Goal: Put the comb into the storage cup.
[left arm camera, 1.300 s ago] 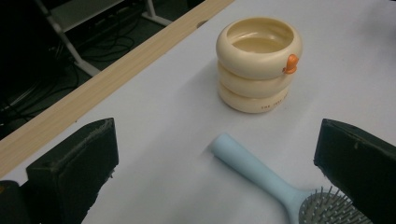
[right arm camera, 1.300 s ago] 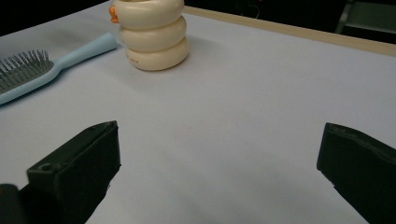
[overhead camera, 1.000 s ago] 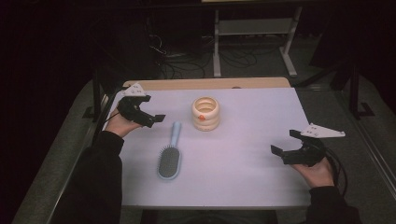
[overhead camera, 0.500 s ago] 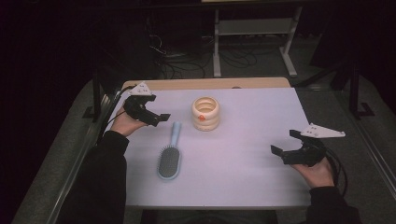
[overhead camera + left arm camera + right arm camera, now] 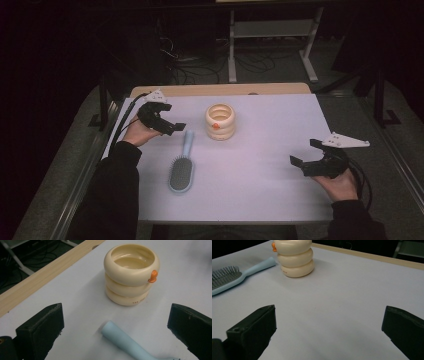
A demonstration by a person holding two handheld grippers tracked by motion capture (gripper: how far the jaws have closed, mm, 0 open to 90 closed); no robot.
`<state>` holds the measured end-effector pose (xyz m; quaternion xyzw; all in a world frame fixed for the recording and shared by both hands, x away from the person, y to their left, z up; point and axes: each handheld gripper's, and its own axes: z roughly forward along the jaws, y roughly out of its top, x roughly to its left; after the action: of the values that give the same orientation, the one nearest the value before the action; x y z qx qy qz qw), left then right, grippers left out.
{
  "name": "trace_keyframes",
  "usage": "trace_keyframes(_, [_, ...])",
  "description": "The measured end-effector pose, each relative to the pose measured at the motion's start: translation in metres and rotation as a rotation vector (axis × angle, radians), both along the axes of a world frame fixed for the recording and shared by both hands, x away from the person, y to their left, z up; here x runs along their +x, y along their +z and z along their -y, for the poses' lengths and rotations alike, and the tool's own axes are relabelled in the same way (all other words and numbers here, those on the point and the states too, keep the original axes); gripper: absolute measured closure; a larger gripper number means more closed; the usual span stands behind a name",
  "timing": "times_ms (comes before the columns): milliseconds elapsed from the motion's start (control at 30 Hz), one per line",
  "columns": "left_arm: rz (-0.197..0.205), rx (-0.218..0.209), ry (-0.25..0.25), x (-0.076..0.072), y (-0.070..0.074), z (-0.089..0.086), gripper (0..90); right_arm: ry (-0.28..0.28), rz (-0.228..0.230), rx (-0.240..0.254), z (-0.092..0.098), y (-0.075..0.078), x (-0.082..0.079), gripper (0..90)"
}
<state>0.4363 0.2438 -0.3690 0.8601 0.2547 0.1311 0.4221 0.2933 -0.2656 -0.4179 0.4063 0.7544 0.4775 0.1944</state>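
**Two open grippers near hairbrush and ringed cup**

Left gripper point(image 5: 170, 123), jaws wide, sat upper left of centre, w/ the pale-blue hairbrush point(image 5: 182, 162) handle tip just below it. Cream ringed cup point(image 5: 220, 121) stood centre-top; small dark print near its base was unreadable. Right gripper point(image 5: 306, 156), jaws wide, sat lower right, well apart from both.

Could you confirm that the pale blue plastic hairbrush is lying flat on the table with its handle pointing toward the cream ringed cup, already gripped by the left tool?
Not quite: the left tool is open and grips nothing. The left gripper view shows the pale blue plastic hairbrush lying free between its spread jaws, flat on the table, handle toward the cream ringed cup.
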Motion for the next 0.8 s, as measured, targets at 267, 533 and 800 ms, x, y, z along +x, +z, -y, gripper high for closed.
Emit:
trace_keyframes(267, [-0.016, 0.03, -0.032, 0.004, -0.008, 0.007, 10.0, 0.0, 0.0, -0.002, 0.0, 0.0, 0.0, 0.0])
trace_keyframes(533, [-0.038, 0.068, -0.063, 0.008, -0.02, 0.019, 18.9, 0.003, 0.0, -0.003, 0.0, 0.0, 0.001, 0.0])
trace_keyframes(800, [-0.065, 0.092, -0.076, 0.012, -0.03, 0.023, 25.3, 0.004, -0.002, -0.006, 0.0, -0.001, 0.001, 0.0])
